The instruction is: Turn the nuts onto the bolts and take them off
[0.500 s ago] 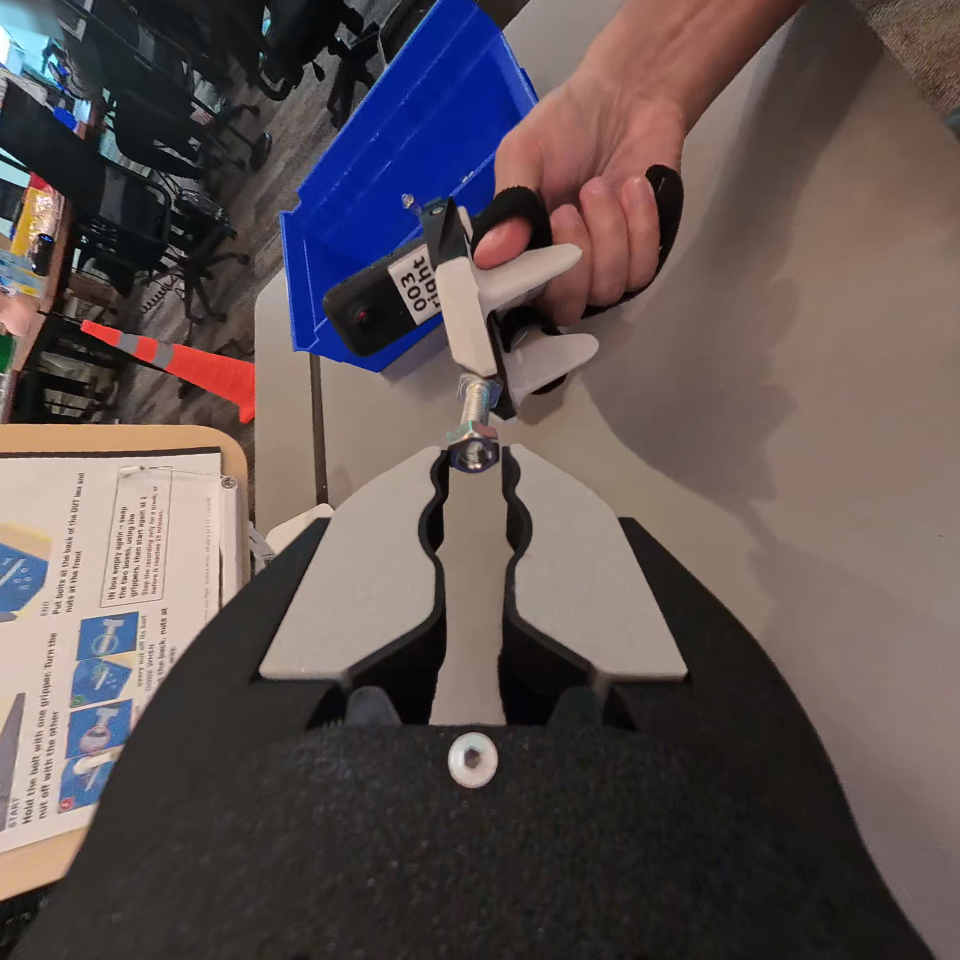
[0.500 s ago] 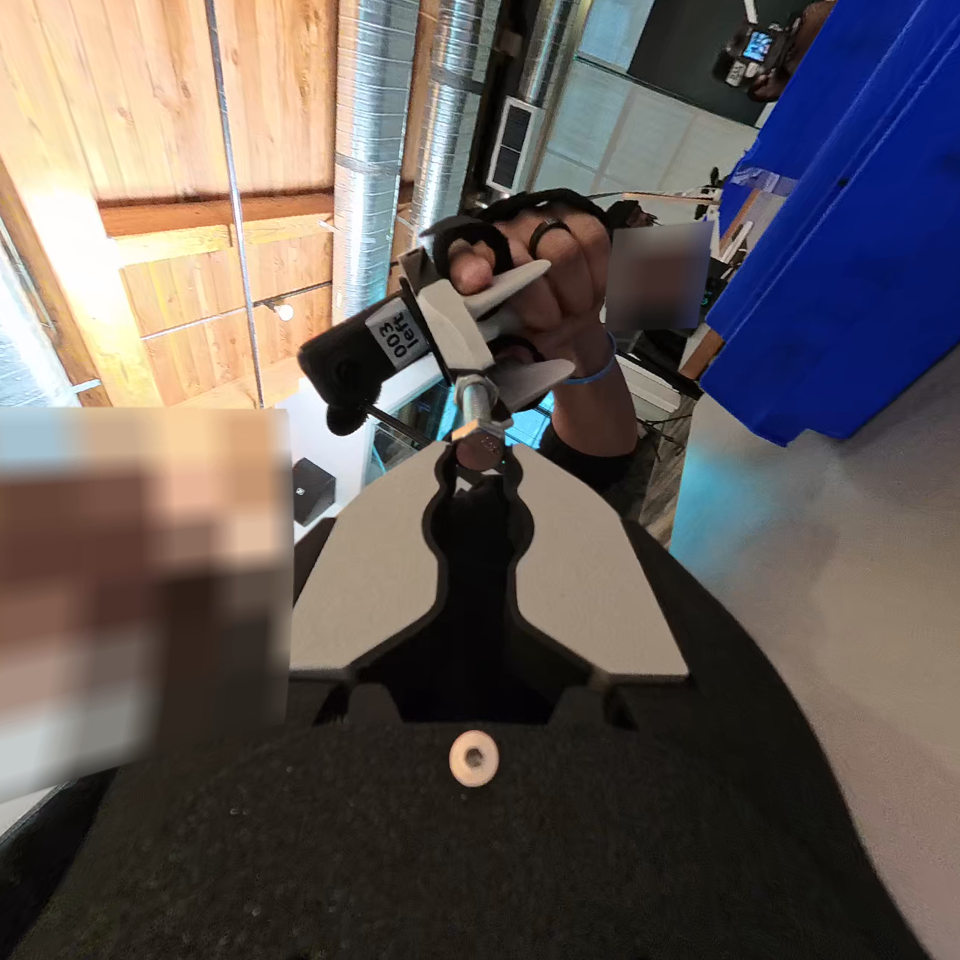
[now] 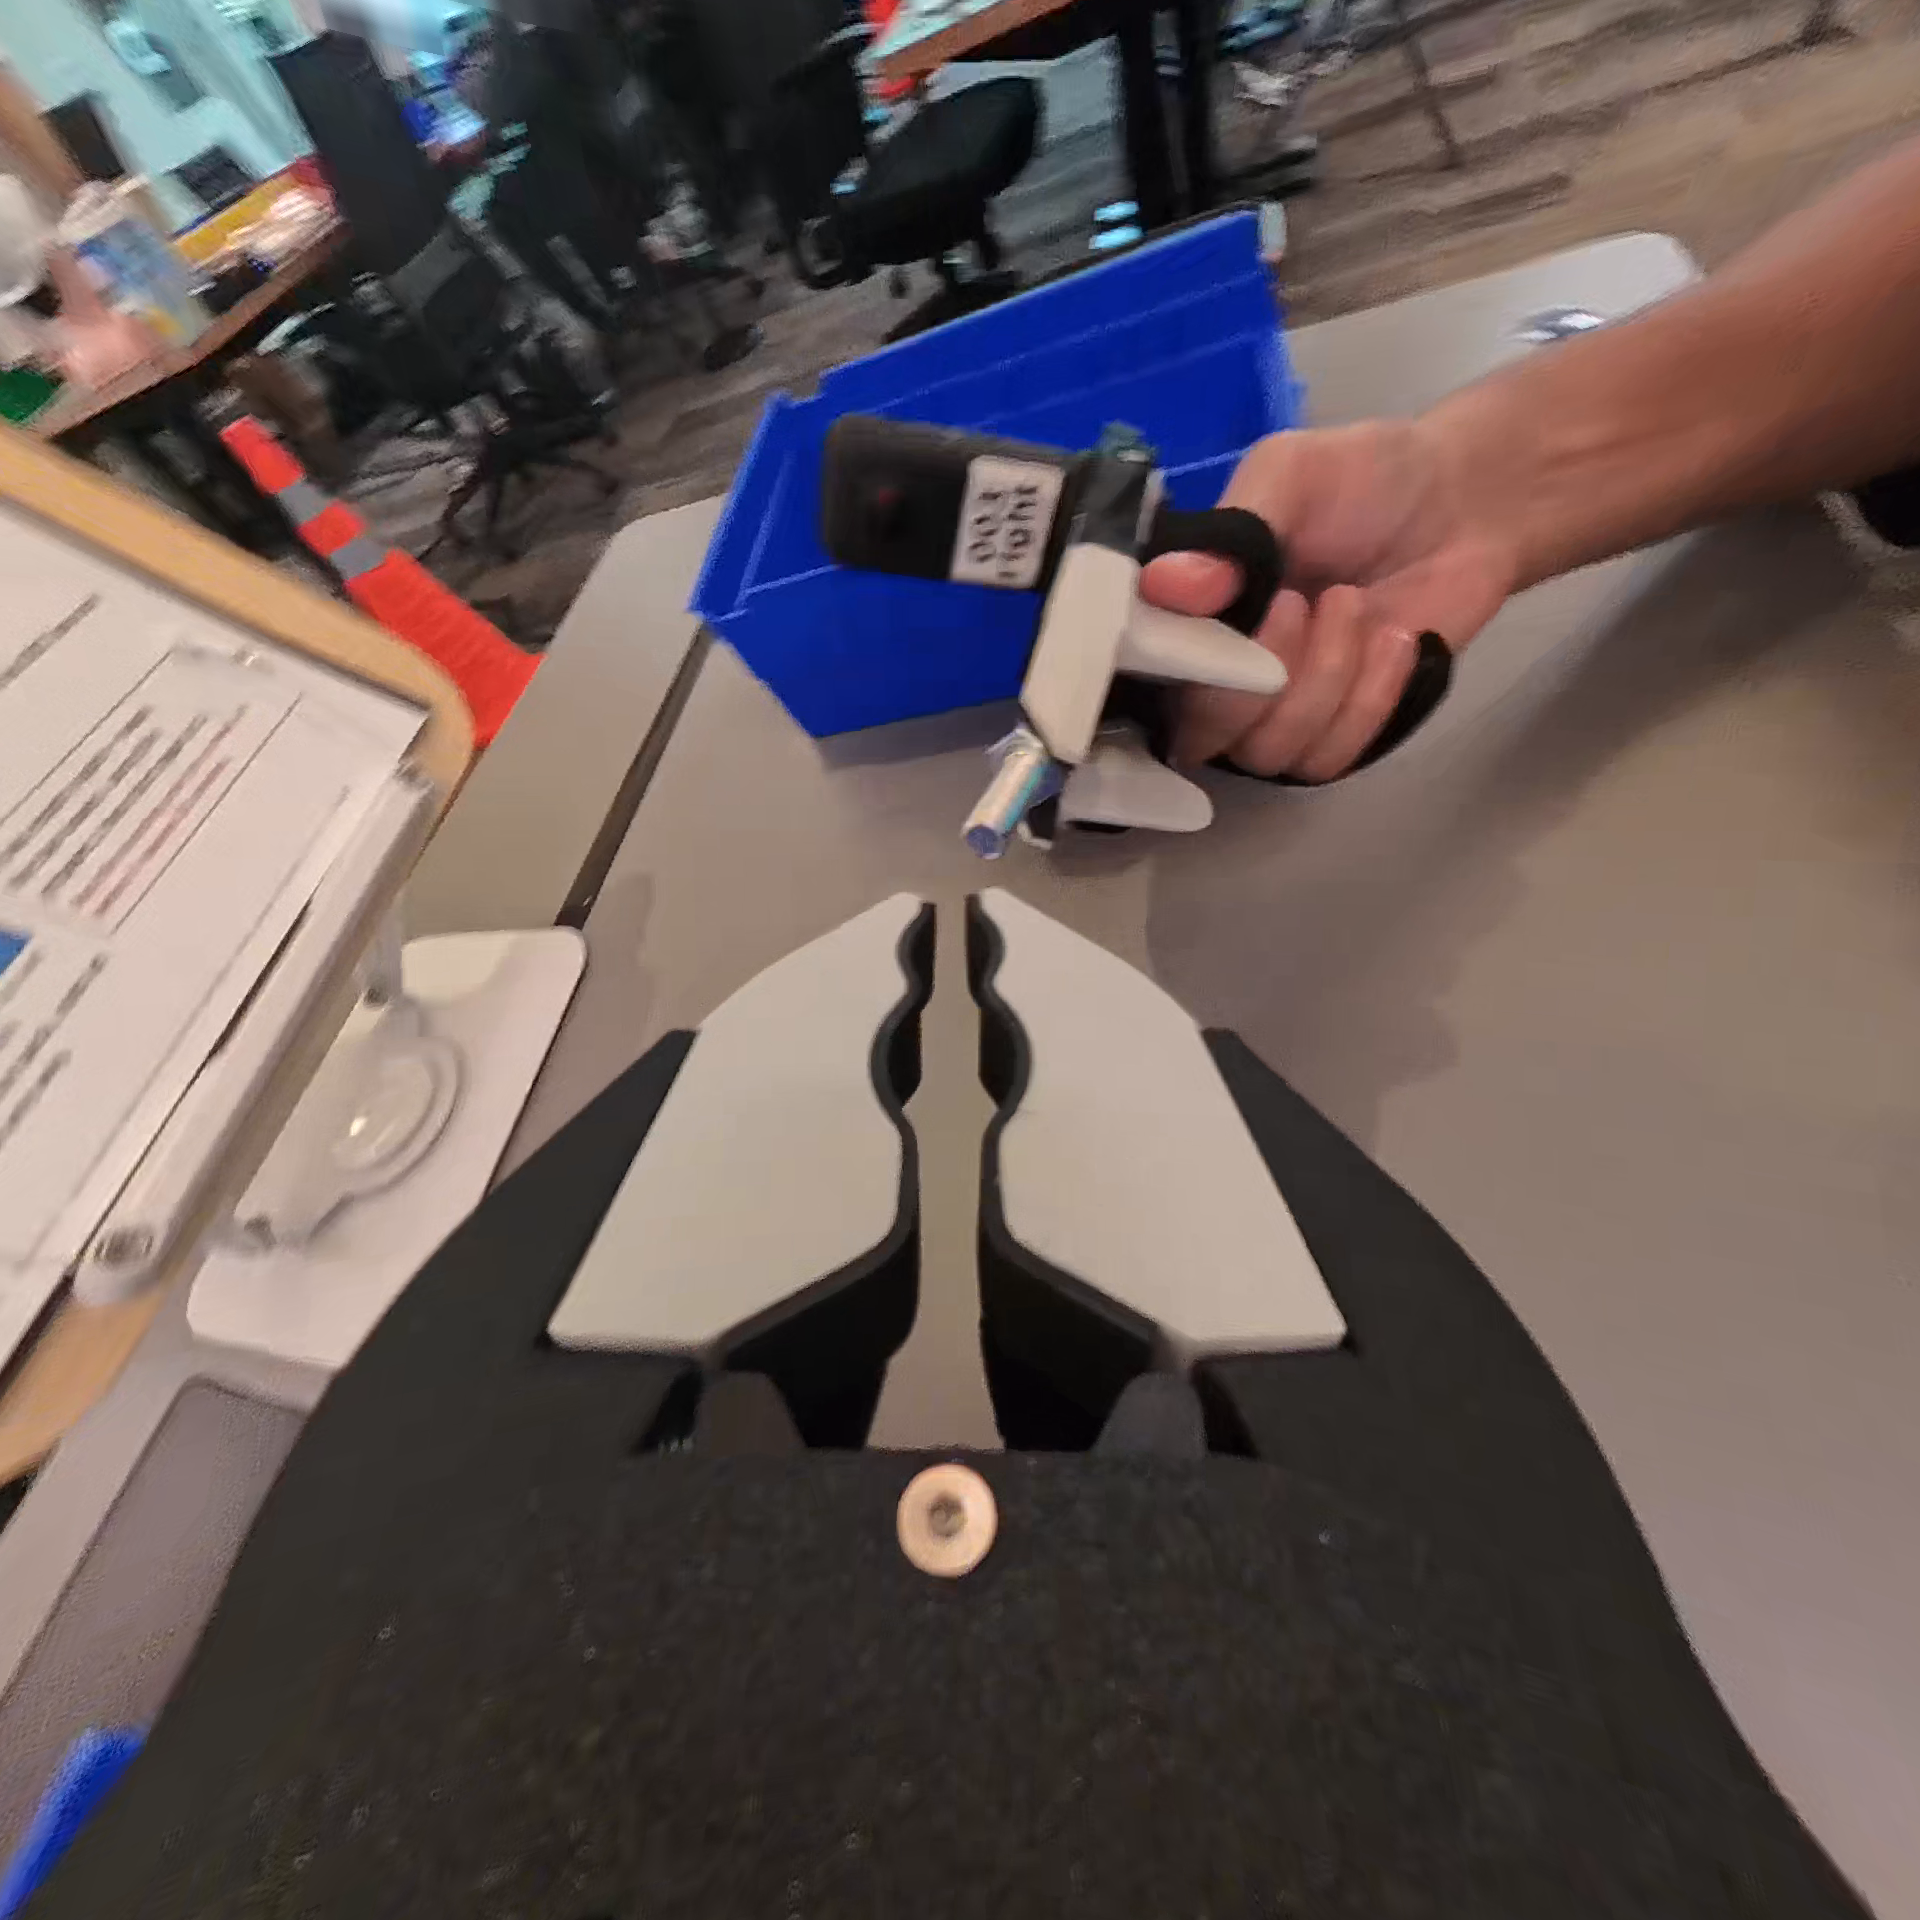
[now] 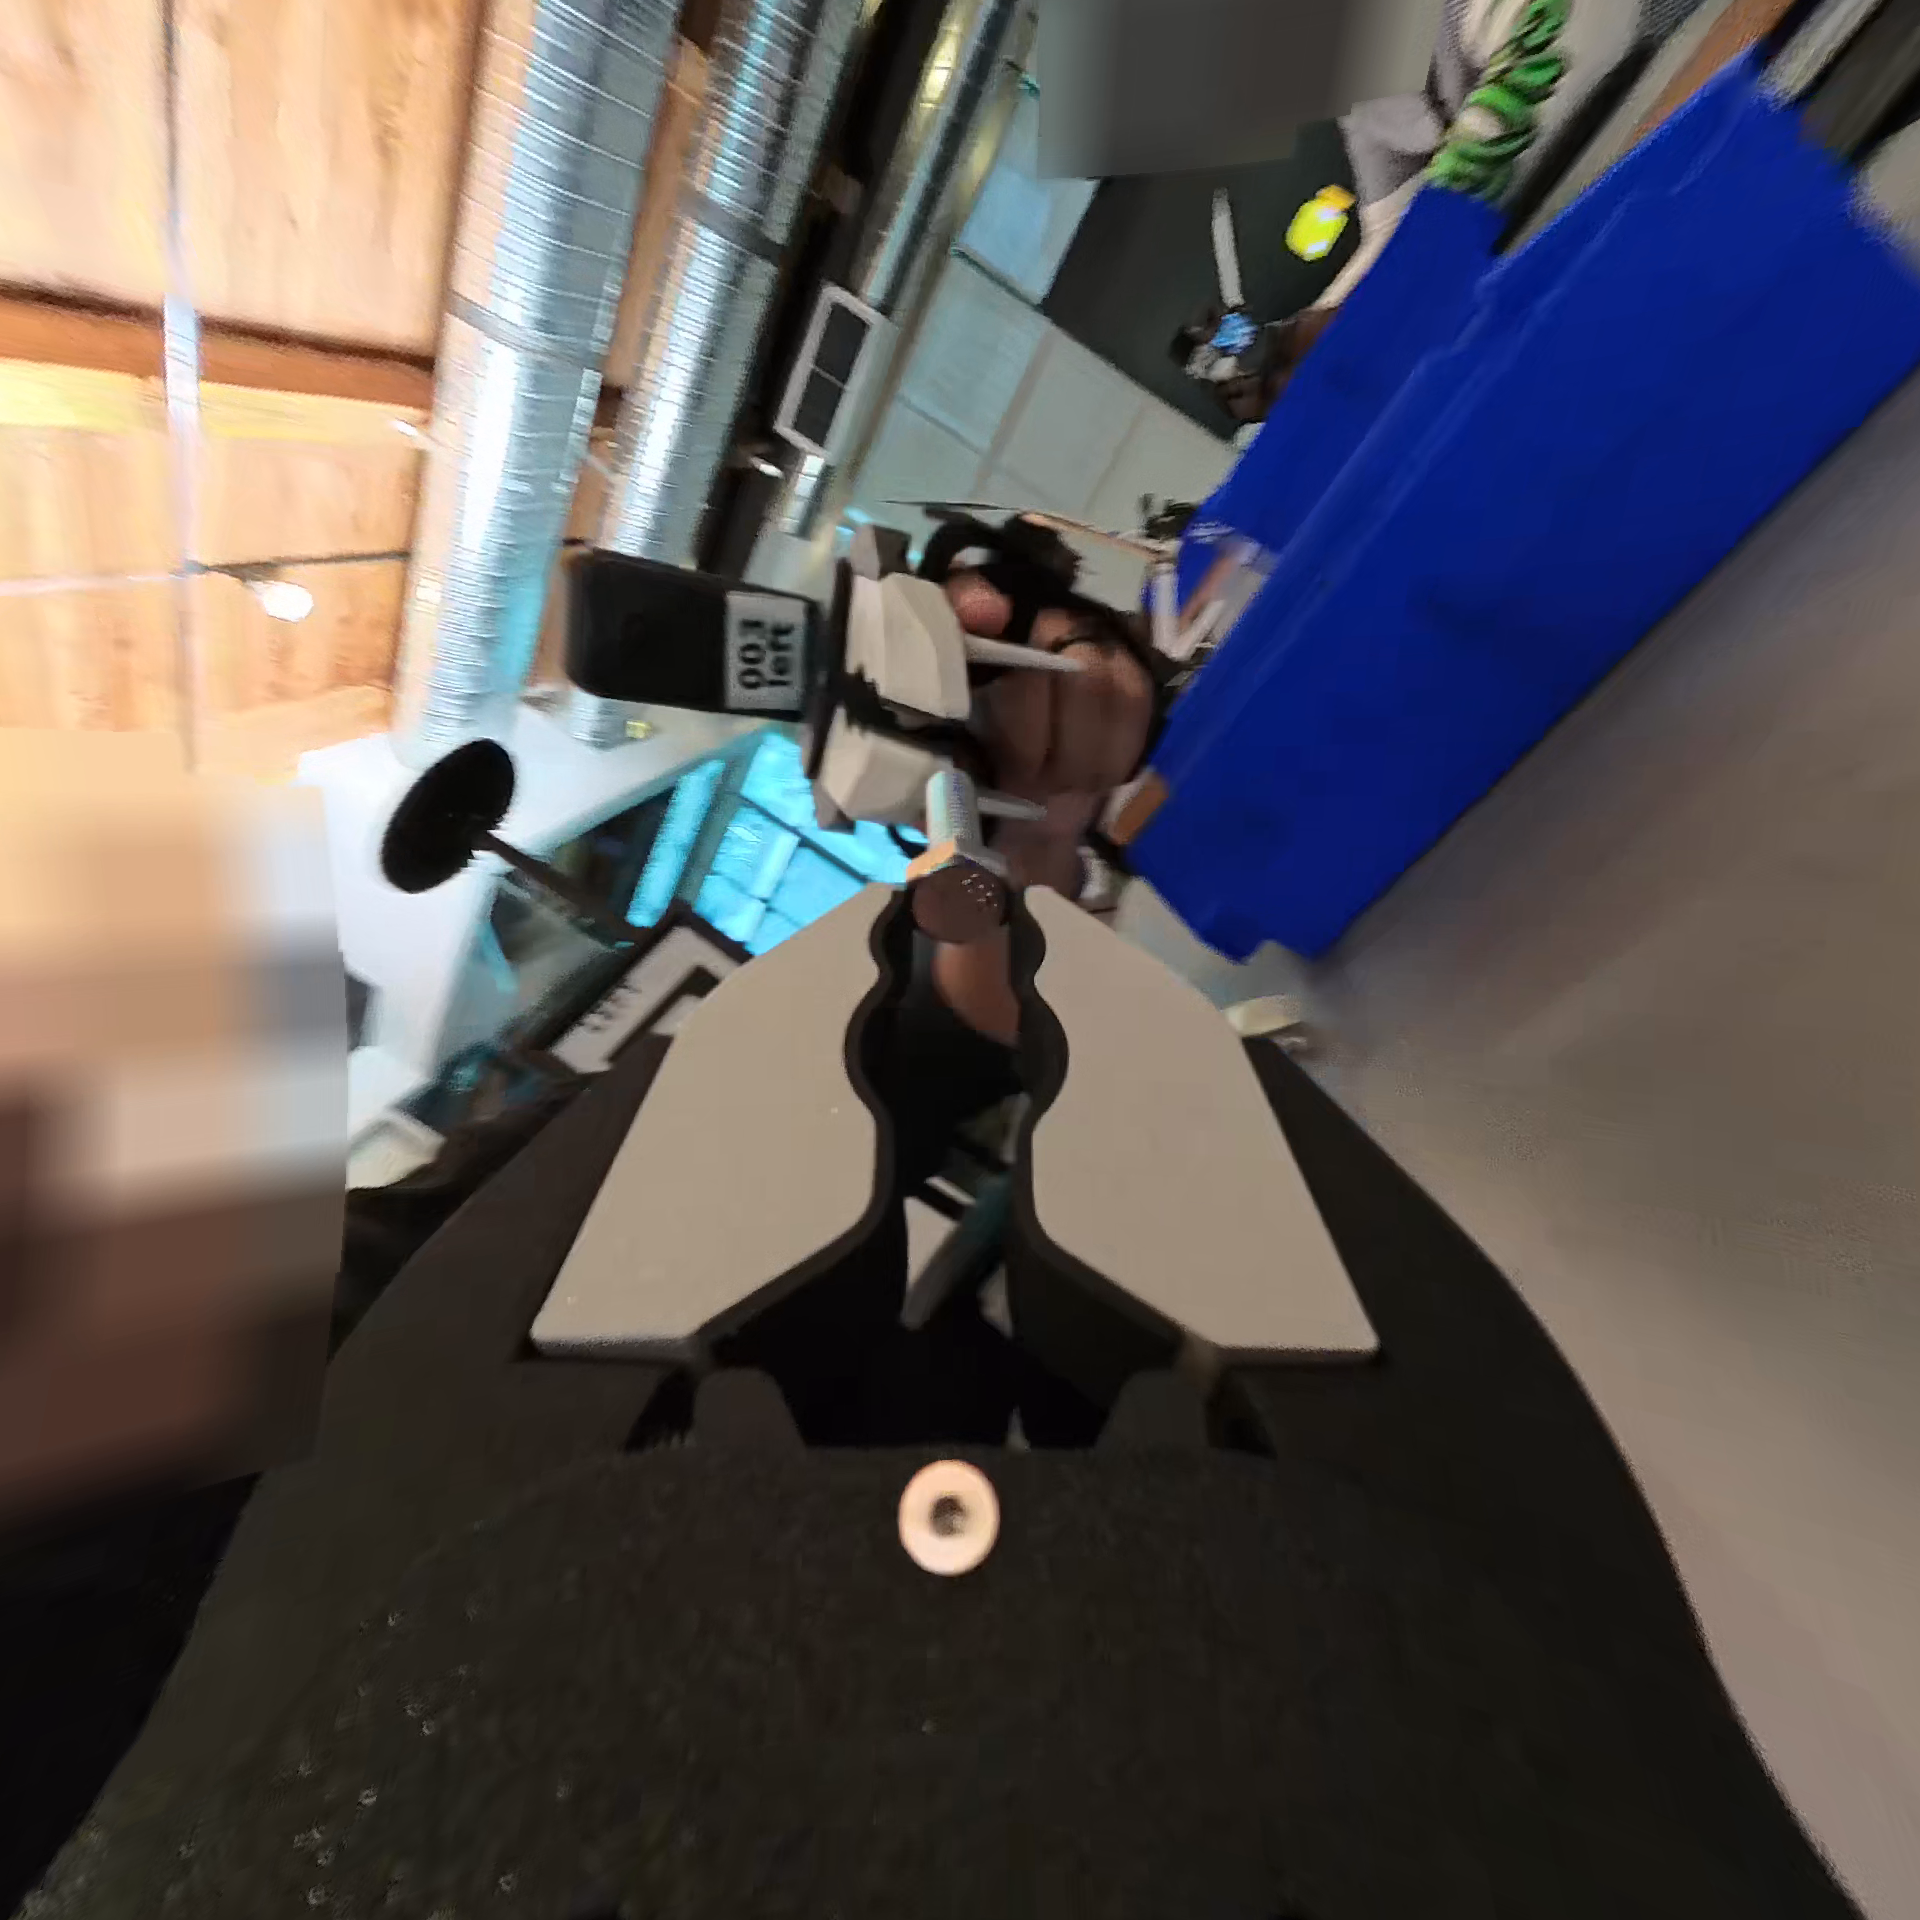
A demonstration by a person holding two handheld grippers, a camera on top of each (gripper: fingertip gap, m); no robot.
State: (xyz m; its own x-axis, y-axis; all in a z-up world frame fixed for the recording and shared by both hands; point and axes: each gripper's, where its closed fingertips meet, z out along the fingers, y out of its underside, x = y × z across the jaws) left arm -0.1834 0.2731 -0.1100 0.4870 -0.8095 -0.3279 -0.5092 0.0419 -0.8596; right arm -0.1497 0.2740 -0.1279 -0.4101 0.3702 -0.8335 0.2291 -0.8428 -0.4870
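Background: open office, blurred, with dark chairs (image 3: pixel 925 177) across the upper frame of the left wrist view; silver ducts (image 4: pixel 499 416) and wood panels fill the upper left of the right wrist view.
Counter (image 3: pixel 1455 1039): grey and flat, filling the right half of the left wrist view.
Blue bin (image 3: pixel 935 644): on the counter at upper centre, just behind the far gripper.
Instruction sheet (image 3: pixel 156 831): on a tilted stand at the left edge, with an orange cone (image 3: pixel 416 592) on the floor behind it.
Left hand-held gripper (image 3: pixel 951 914): I read its fingers as drawn almost together, with only a thin slit between the tips and nothing I can make out in it.
Right hand-held gripper (image 4: pixel 961 914): clamped on the head of the bolt (image 4: pixel 951 831) at the very tips.
Bolt, from the left wrist view: the threaded end sticks out of the far gripper toward lower left, low over the counter, just above my own fingertips in the frame but apart from them.
Nut: I cannot find it in either view (motion blur does not help).
Right hand (image 3: pixel 1351 623): wrapped round the black loop handles, entering from the right edge.
Left hand (image 4: pixel 1049 707): centre frame in the right wrist view, behind its gripper.
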